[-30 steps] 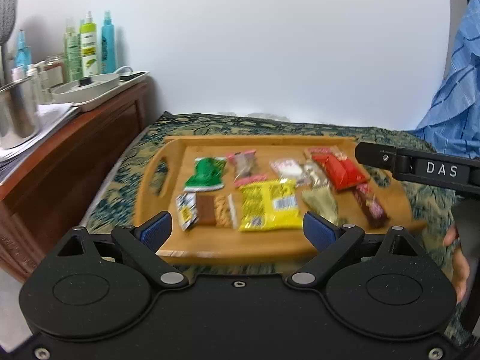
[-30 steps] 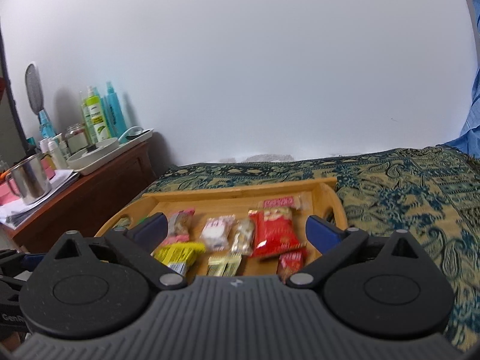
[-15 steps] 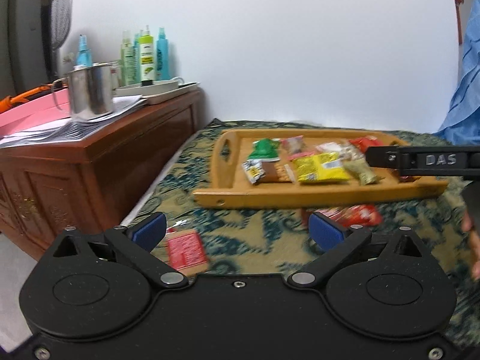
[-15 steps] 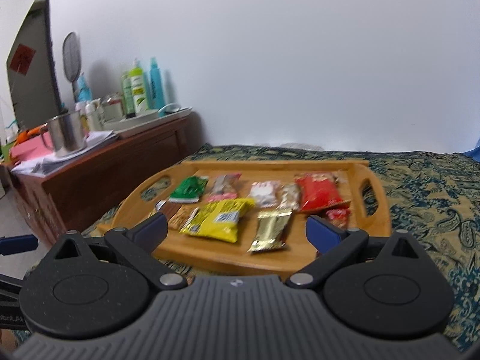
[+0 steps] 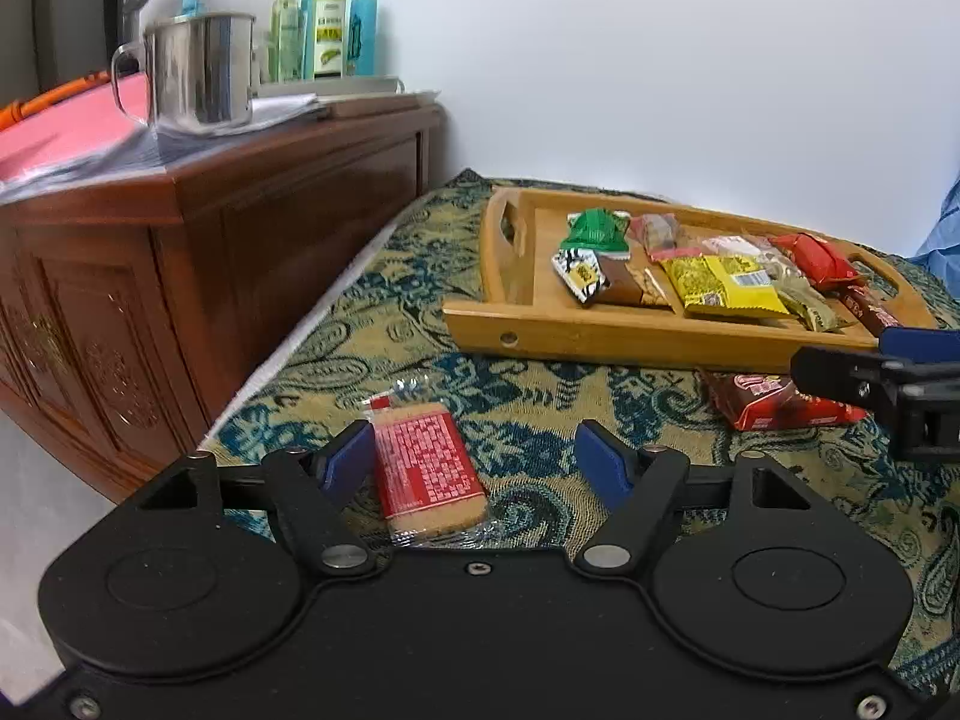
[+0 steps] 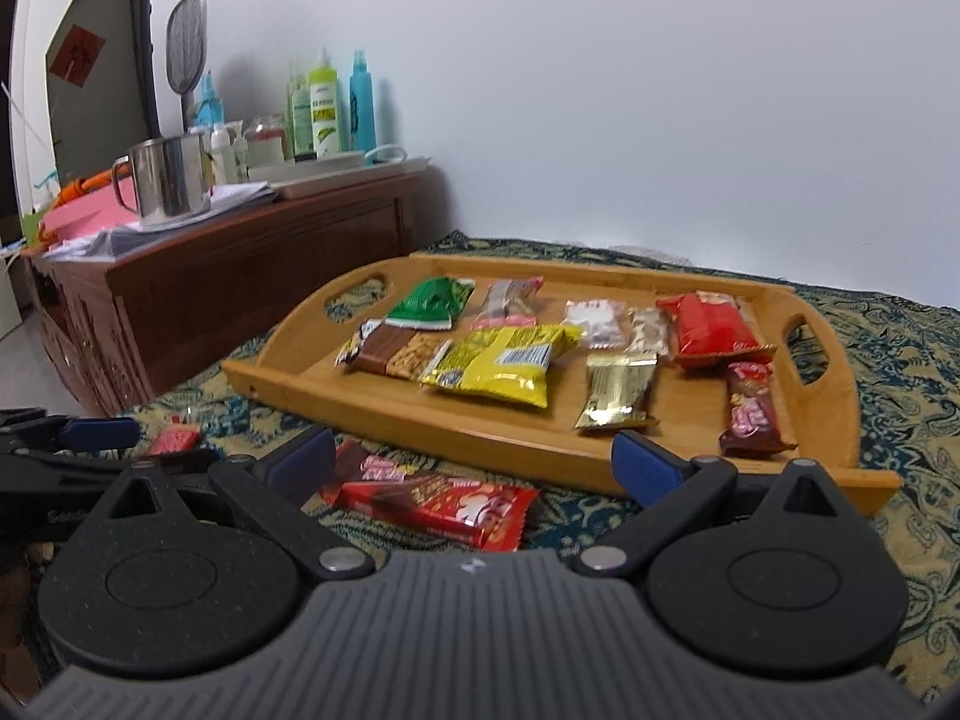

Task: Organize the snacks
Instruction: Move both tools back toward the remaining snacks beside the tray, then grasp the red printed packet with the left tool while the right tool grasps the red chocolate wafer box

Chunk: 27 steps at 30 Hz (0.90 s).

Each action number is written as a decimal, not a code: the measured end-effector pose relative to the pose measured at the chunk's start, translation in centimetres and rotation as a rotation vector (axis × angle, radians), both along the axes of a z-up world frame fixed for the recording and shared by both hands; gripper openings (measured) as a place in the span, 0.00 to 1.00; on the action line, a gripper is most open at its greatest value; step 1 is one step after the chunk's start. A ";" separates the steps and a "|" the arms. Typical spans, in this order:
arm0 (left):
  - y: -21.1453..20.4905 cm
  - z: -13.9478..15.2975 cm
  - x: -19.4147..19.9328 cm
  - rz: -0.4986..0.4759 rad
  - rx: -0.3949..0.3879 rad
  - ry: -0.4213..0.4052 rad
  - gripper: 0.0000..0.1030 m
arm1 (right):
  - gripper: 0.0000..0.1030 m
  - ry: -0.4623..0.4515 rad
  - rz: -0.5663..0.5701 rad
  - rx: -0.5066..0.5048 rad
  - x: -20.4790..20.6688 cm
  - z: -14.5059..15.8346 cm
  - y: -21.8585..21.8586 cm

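A wooden tray [image 5: 600, 333] [image 6: 456, 429] on the patterned bedspread holds several snack packets, among them a green one [image 6: 432, 300], a yellow one [image 6: 504, 360] and a red one [image 6: 711, 330]. A red biscuit packet [image 5: 426, 471] lies on the spread between the fingers of my open left gripper [image 5: 477, 459], close to the left finger. A red chocolate bar [image 6: 438, 501] [image 5: 780, 402] lies in front of the tray between the fingers of my open right gripper [image 6: 474, 465]. The right gripper also shows in the left wrist view [image 5: 888, 372].
A brown wooden cabinet [image 5: 180, 252] stands left of the bed, carrying a steel mug [image 5: 192, 78], papers and spray bottles [image 6: 327, 111]. The bed edge [image 5: 300, 348] runs along the left. A white wall is behind.
Both grippers have pulled back from over the tray and dropped low toward the bedspread; the biscuit packet and the chocolate bar now lie between their open fingers.
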<state>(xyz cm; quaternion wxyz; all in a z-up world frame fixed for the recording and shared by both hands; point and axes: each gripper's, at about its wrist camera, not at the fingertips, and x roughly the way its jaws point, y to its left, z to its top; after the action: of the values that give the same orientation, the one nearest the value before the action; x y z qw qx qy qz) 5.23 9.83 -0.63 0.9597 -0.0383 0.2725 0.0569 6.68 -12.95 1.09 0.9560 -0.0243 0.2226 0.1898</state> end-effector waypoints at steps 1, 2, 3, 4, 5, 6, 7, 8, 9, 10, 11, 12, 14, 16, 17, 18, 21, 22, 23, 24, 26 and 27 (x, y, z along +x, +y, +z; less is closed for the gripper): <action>0.1 -0.2 0.1 0.003 0.001 0.003 0.68 | 1.00 0.003 0.001 -0.008 0.1 -0.2 0.2; 0.0 -0.4 0.1 0.006 0.007 0.003 0.68 | 1.00 0.005 0.002 -0.014 0.0 -0.3 0.3; 0.0 -0.6 0.2 0.007 0.013 0.000 0.68 | 1.00 0.006 0.005 -0.020 0.0 -0.4 0.4; 0.1 -0.8 0.2 0.009 0.011 -0.005 0.68 | 1.00 0.006 0.010 -0.026 0.0 -0.6 0.5; 0.2 -0.9 0.2 0.011 0.000 -0.007 0.68 | 1.00 0.005 0.013 -0.033 0.0 -0.7 0.6; 0.4 -1.0 0.2 0.013 -0.014 -0.011 0.68 | 1.00 0.005 0.015 -0.041 0.1 -0.8 0.8; 0.5 -1.0 0.2 0.016 -0.024 -0.014 0.69 | 1.00 0.006 0.019 -0.049 0.1 -0.9 0.9; 0.6 -1.1 0.2 0.020 -0.030 -0.015 0.70 | 1.00 0.009 0.023 -0.054 0.2 -1.1 1.2; 0.6 -1.1 0.3 0.023 -0.034 -0.017 0.70 | 1.00 0.014 0.026 -0.057 0.3 -1.3 1.4; 0.7 -1.2 0.3 0.025 -0.038 -0.017 0.70 | 1.00 0.017 0.028 -0.059 0.4 -1.4 1.5; 0.7 -1.2 0.4 0.028 -0.041 -0.017 0.70 | 1.00 0.019 0.031 -0.060 0.5 -1.5 1.7; 0.7 -1.2 0.4 0.029 -0.045 -0.018 0.70 | 1.00 0.020 0.035 -0.061 0.6 -1.6 1.9; 0.7 -1.2 0.5 0.030 -0.048 -0.020 0.70 | 1.00 0.022 0.043 -0.070 0.6 -1.8 2.4; 0.6 -1.3 0.5 0.031 -0.043 -0.023 0.70 | 1.00 0.023 0.049 -0.082 0.7 -1.9 2.7; 0.6 -1.3 0.4 0.031 -0.039 -0.025 0.70 | 1.00 0.025 0.051 -0.085 0.7 -2.0 2.7; 0.5 -1.3 0.4 0.030 -0.037 -0.026 0.70 | 1.00 0.026 0.052 -0.088 0.7 -2.0 2.8; 0.6 -1.4 0.2 0.026 -0.040 -0.031 0.68 | 1.00 0.028 0.055 -0.095 0.7 -2.1 3.0; 0.6 -1.4 0.2 0.025 -0.041 -0.033 0.66 | 1.00 0.030 0.056 -0.099 0.7 -2.2 3.0; 0.5 -1.4 0.1 0.023 -0.040 -0.036 0.64 | 1.00 0.033 0.057 -0.104 0.8 -2.3 3.2; 0.5 -1.4 0.1 0.021 -0.038 -0.039 0.63 | 1.00 0.038 0.058 -0.112 0.8 -2.4 3.3; 0.3 -1.4 -0.1 0.015 -0.034 -0.046 0.57 | 1.00 0.040 0.059 -0.132 0.8 -2.5 3.6; 0.3 -1.4 -0.1 0.011 -0.035 -0.049 0.55 | 1.00 0.039 0.059 -0.137 0.8 -2.6 3.7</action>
<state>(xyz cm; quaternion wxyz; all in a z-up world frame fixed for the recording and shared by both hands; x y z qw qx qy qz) 5.10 10.11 -2.04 0.9650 -0.0579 0.2495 0.0564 7.49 -9.23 -1.48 0.9416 -0.0923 0.2528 0.2024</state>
